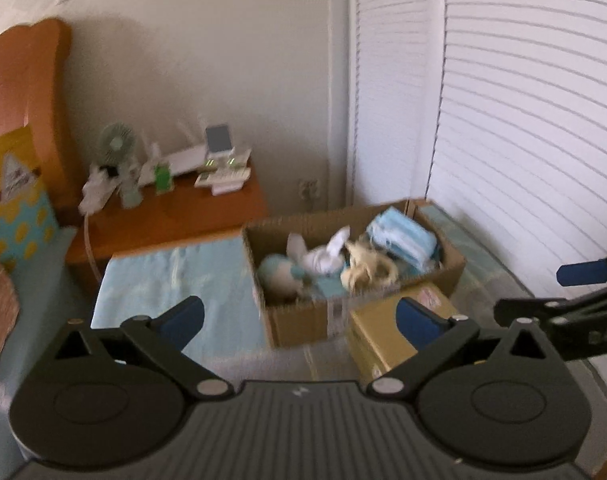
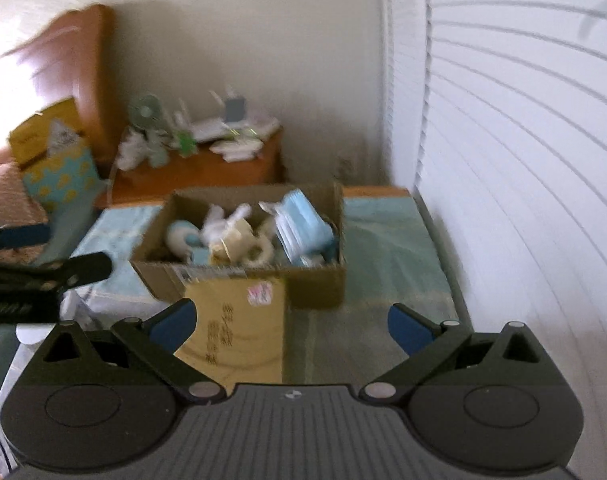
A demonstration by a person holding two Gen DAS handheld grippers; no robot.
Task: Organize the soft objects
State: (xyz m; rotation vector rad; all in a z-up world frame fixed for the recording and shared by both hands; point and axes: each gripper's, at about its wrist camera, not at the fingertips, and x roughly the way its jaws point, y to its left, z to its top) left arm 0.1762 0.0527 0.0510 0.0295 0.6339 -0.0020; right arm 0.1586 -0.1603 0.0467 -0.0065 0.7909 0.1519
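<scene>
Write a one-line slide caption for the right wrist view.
Open right hand-held gripper faces a cardboard box of soft toys and blue masks.

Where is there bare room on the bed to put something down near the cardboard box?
Free: the blue sheet between the cardboard box and the nightstand, and the strip between box and white shutters. Crowded: inside the box, the nightstand top, and in front of the box, where a yellow carton lies.
</scene>
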